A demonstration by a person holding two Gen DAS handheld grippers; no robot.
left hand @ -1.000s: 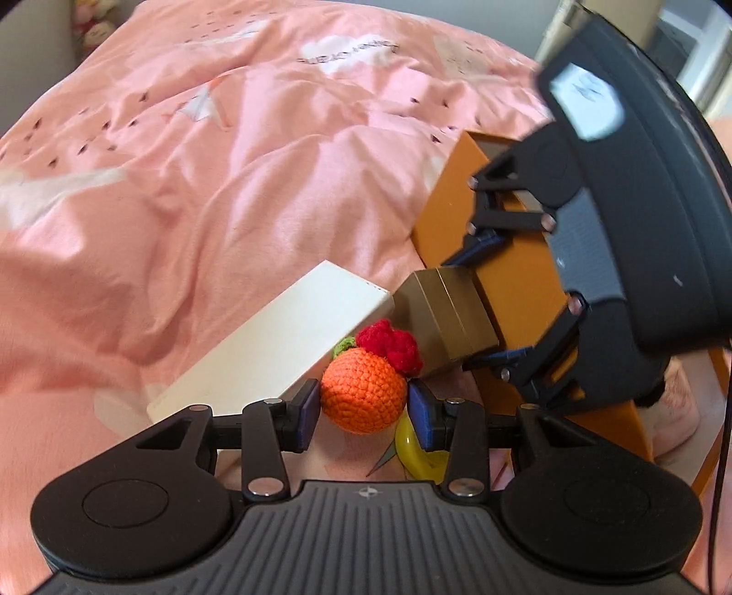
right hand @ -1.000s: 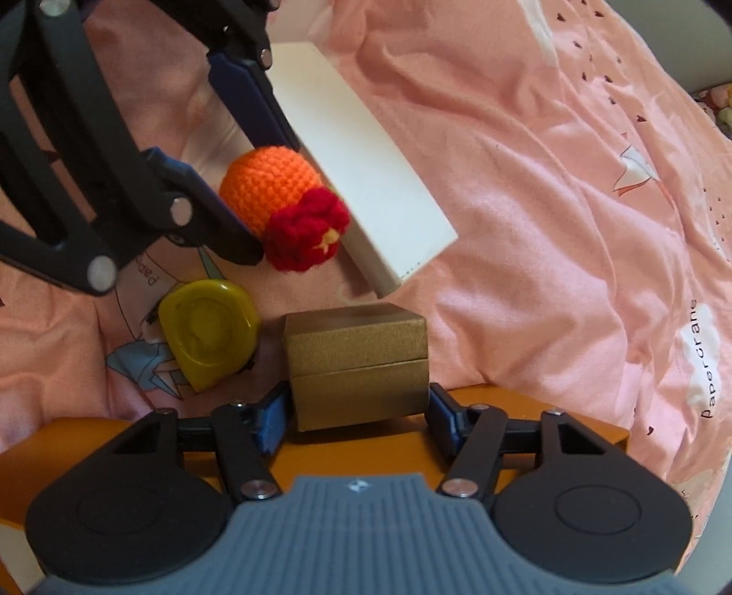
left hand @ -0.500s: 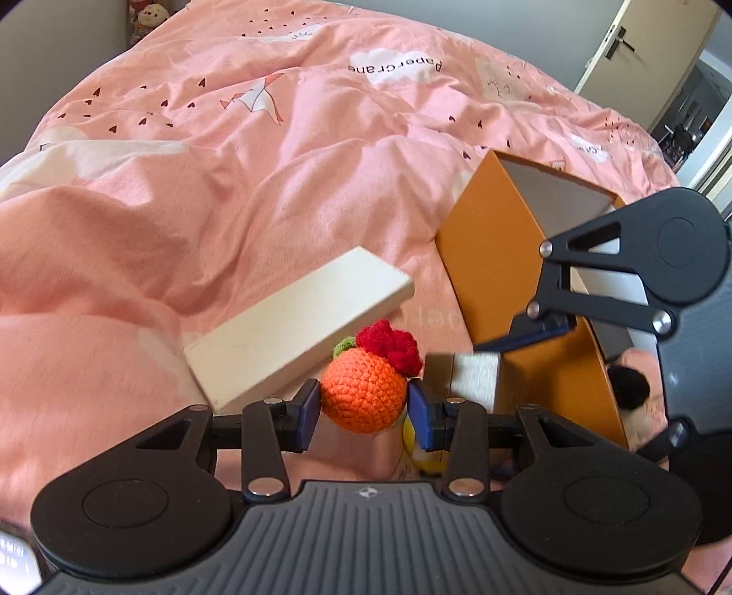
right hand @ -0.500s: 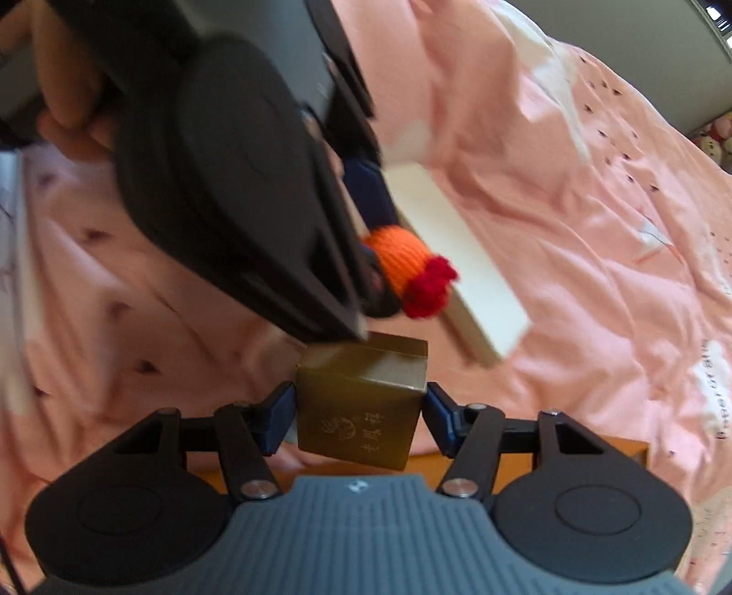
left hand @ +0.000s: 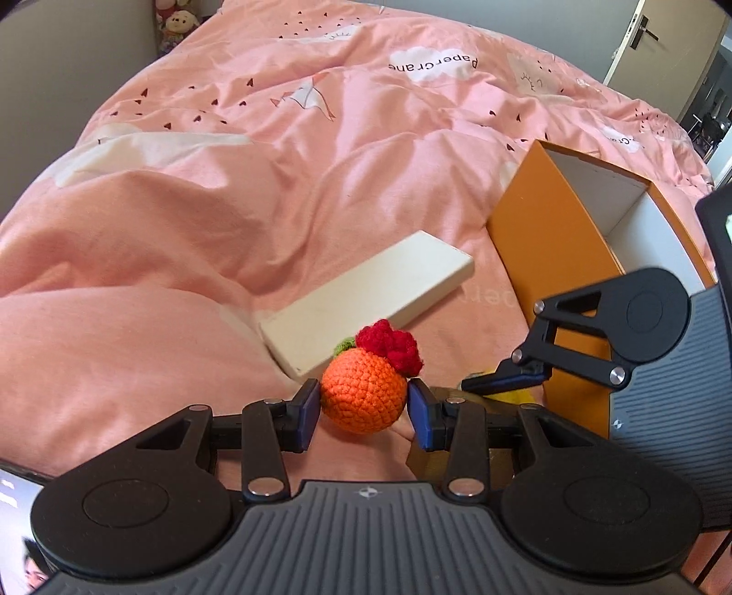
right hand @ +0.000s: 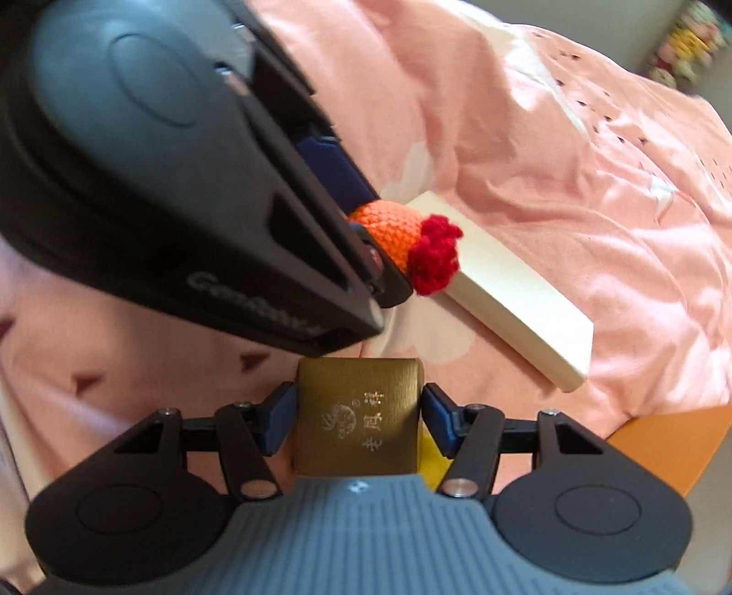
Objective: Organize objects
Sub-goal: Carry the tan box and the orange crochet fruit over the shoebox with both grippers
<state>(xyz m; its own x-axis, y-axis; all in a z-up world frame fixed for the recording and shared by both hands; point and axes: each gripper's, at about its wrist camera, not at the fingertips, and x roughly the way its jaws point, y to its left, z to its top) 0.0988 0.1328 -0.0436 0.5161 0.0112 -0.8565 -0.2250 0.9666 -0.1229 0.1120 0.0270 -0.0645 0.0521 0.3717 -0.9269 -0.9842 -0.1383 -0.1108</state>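
My left gripper [left hand: 363, 407] is shut on an orange crocheted ball [left hand: 363, 396] with a red flower on top, held above the pink bedcover. The same ball [right hand: 389, 229] shows in the right wrist view, under the left gripper's dark body. My right gripper [right hand: 359, 423] is shut on a small gold box [right hand: 357, 412] whose printed face is turned to the camera. An open orange box [left hand: 544, 229] with a white inside stands on the bed at the right. One finger [left hand: 503, 382] of the right gripper shows beside it.
A flat cream box [left hand: 366, 297] lies on the rumpled pink bedcover [left hand: 228, 160] behind the ball. A yellow object [left hand: 517, 396] lies partly hidden below the right gripper. Soft toys [left hand: 178, 27] sit at the far corner. A door [left hand: 640, 41] stands at the back right.
Both grippers have risen with their loads. The gold box has tipped, so its printed face now shows. In the left view the right gripper has shifted to the right edge, uncovering the orange box.
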